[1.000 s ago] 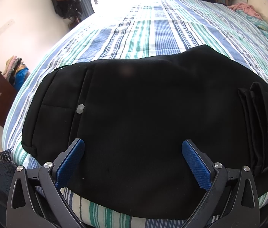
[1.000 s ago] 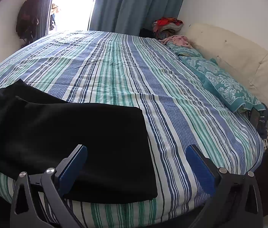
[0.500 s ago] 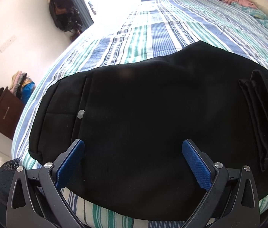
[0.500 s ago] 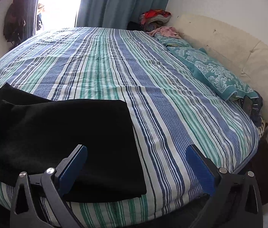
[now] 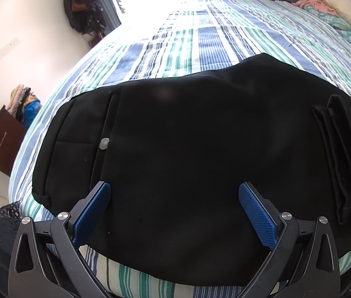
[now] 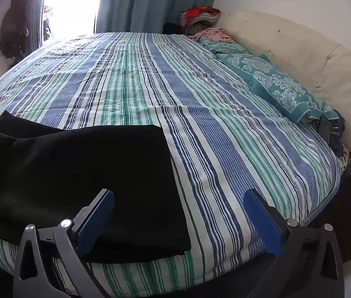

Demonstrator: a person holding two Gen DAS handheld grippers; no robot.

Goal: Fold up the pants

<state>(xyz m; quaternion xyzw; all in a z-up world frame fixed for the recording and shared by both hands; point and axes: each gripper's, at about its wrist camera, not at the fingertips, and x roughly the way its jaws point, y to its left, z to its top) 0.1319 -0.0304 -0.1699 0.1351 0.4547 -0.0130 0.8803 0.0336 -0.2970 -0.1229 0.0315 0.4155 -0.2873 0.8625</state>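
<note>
We are holding both grippers low over the near edge of the bed (image 6: pixel 225 114), and over the last second little is changing except our angle. In the left wrist view the black pants (image 5: pixel 187 149) are sitting slightly lower and further right in the picture than a second ago, with the waistband button (image 5: pixel 104 143) drifting right; in the right wrist view the folded leg end (image 6: pixel 115 173) is reaching further across the picture. The cloth itself is not shifting on the striped sheet, so we are only re-aiming, not folding.

The left gripper (image 5: pixel 174 211) is hovering with its jaws spread wide and empty above the seat of the pants. The right gripper (image 6: pixel 179 219) is likewise spread wide, pinching nothing, one blue pad (image 6: pixel 93 219) over the leg end and the other over bare sheet.

The pants are lying flat along the near edge, waistband to our left, with the leg hems (image 5: pixel 339 159) already doubled back on top. We are judging the fold as partly made, with a grip on the cloth probably coming next.
</note>
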